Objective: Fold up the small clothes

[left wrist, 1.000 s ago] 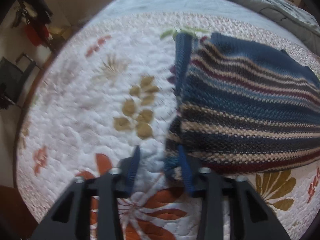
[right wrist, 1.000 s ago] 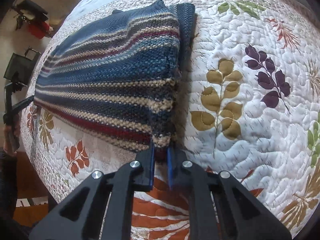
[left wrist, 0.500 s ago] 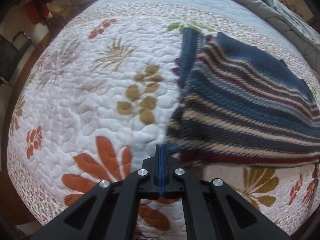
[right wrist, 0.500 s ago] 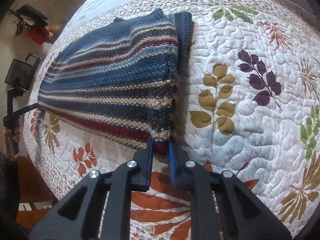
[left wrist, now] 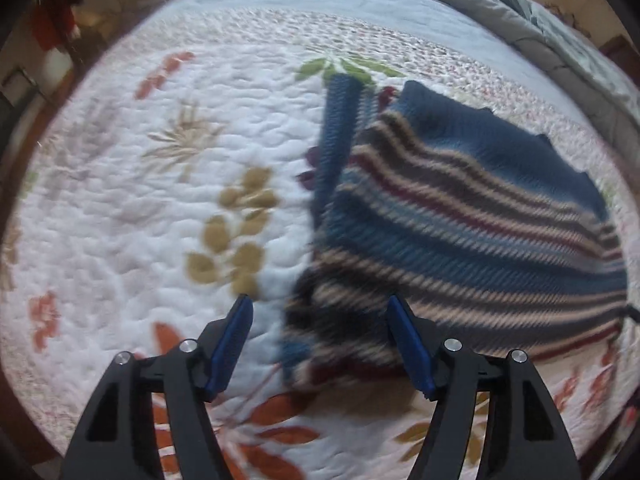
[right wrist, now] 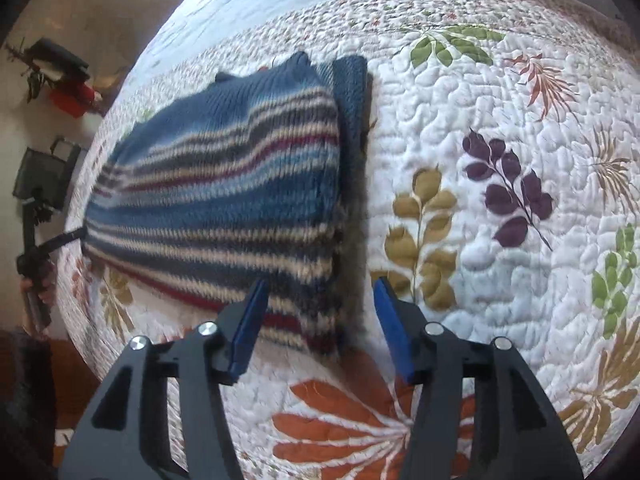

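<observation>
A blue knitted sweater (left wrist: pixel 460 232) with cream, red and grey stripes lies folded on the flowered quilt (left wrist: pixel 160 208), one sleeve tucked along its side. My left gripper (left wrist: pixel 324 320) hangs over the sweater's near left corner; its jaws are opening, and the corner lies loose between the blue pads (left wrist: pixel 236 340). In the right wrist view the same sweater (right wrist: pixel 224 184) fills the left half. My right gripper (right wrist: pixel 320 308) is over its near right corner, jaws opening, pads clear of the knit. The left gripper (right wrist: pixel 36 256), held in a hand, shows at the far left.
A grey duvet (left wrist: pixel 520 20) is bunched along the far side of the bed. The quilt (right wrist: pixel 500 200) spreads wide to the right of the sweater. Beyond the bed's left edge stand dark furniture (right wrist: pixel 44 176) and a red object (right wrist: pixel 72 96).
Both grippers have gone from shut to open and lifted slightly. The right one has let go of the sweater's corner, and the sweater now lies loose on the quilt.
</observation>
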